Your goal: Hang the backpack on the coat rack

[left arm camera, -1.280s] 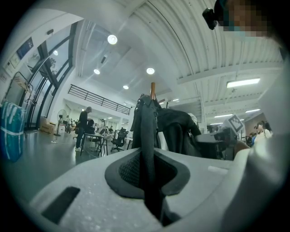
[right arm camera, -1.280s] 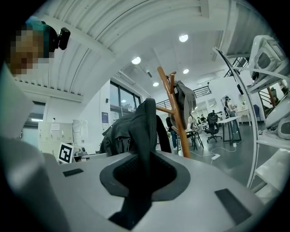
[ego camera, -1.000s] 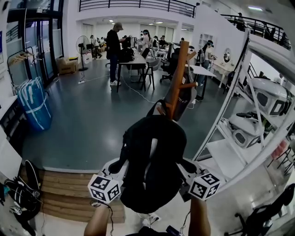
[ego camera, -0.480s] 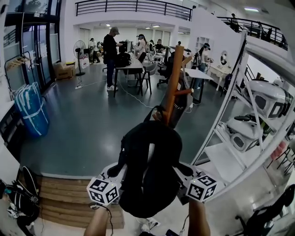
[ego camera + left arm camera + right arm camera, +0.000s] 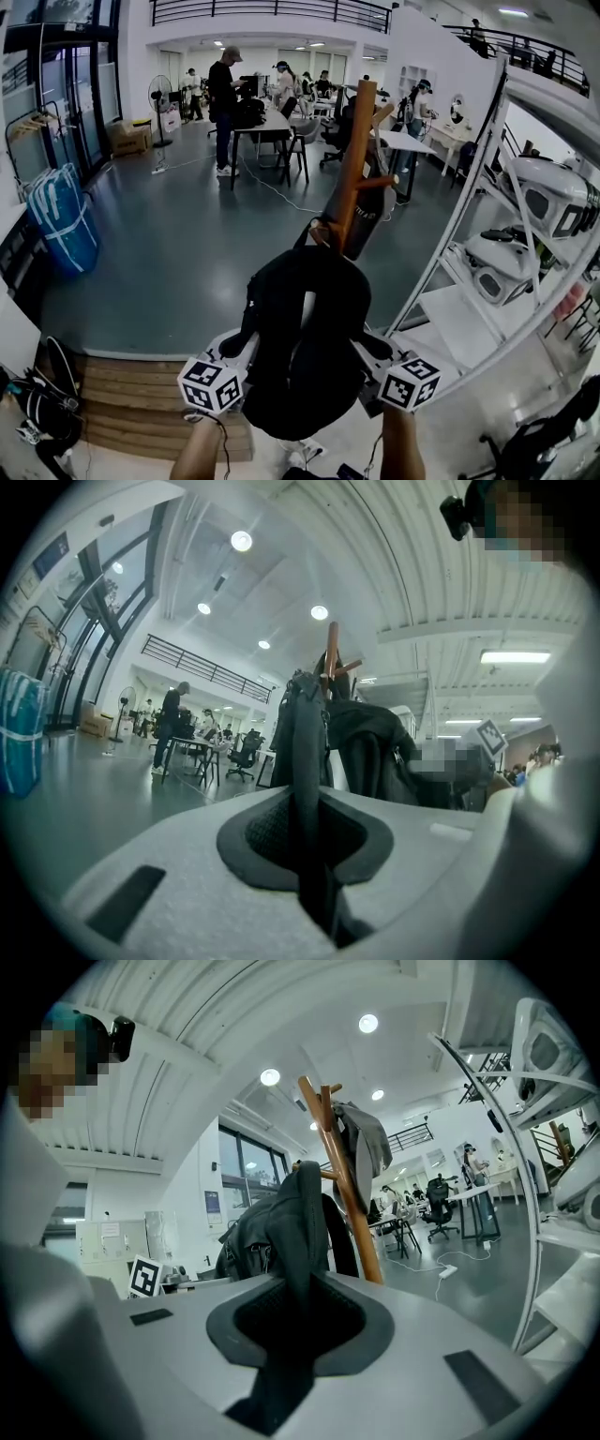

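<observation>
- The left gripper [image 5: 246, 342] is clamped on a dark strap [image 5: 304, 752] of the backpack. Its jaws stand almost together, with the webbing pinched between them.
- The backpack [image 5: 305, 337] hangs between the two grippers, off the floor and directly in front of the coat rack. Compared with a second ago, it sits slightly lower and a little nearer the post. Its top now lies just beside the lower peg [image 5: 324, 234].
- The coat rack [image 5: 354, 169] is an upright wooden post. A dark garment [image 5: 373, 202] already hangs on its far side, and the lower peg on the near side appears free. The frames do not show whether the top of the backpack has caught on that peg.
- Judged from this, the approach is nearly complete but the hang is not yet done. The load is still carried by the grippers and not by the rack.
- The right gripper [image 5: 370, 342] is closed on a thicker fold of backpack fabric [image 5: 298, 1241]. Its jaws stand wider than those of the left gripper, and the material fills the gap.
- The shelf unit [image 5: 459, 319] stands near, to the right of the rack. It probably limits sideways room for the final placement.
</observation>
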A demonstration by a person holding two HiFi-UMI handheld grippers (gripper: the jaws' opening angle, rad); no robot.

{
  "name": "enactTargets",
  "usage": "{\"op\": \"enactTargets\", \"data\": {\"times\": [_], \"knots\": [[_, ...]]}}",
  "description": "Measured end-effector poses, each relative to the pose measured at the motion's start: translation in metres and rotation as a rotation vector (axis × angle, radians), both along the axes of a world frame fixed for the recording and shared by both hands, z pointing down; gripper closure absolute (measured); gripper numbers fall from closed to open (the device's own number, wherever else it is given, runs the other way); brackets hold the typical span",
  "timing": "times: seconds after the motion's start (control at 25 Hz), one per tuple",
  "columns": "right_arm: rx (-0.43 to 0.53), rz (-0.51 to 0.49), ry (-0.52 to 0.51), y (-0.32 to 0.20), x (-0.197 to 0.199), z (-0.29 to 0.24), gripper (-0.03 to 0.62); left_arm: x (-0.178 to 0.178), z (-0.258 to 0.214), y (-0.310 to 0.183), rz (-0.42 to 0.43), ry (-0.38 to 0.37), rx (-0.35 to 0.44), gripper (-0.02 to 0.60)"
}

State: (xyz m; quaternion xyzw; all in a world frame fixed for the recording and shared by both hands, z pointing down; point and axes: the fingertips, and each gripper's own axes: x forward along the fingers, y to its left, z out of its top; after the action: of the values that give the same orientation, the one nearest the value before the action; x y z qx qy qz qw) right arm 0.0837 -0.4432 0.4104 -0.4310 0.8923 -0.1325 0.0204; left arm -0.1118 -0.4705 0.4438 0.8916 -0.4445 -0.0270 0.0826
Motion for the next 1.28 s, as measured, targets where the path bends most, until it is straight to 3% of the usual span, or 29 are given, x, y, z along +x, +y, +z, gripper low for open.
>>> {"op": "enactTargets", "data": {"times": [0.64, 1.28], "knots": [[-0.032, 0.029, -0.038, -0.015, 0.023, 0.018, 0.534, 0.024, 0.016, -0.02, 0.027, -0.037, -0.036, 0.548], [-0.043, 0.04, -0.031, -0.023, 0.036, 0.029, 0.531, 0.031, 0.029, -0.033, 0.001, -0.046, -0.054, 0.548]]}}
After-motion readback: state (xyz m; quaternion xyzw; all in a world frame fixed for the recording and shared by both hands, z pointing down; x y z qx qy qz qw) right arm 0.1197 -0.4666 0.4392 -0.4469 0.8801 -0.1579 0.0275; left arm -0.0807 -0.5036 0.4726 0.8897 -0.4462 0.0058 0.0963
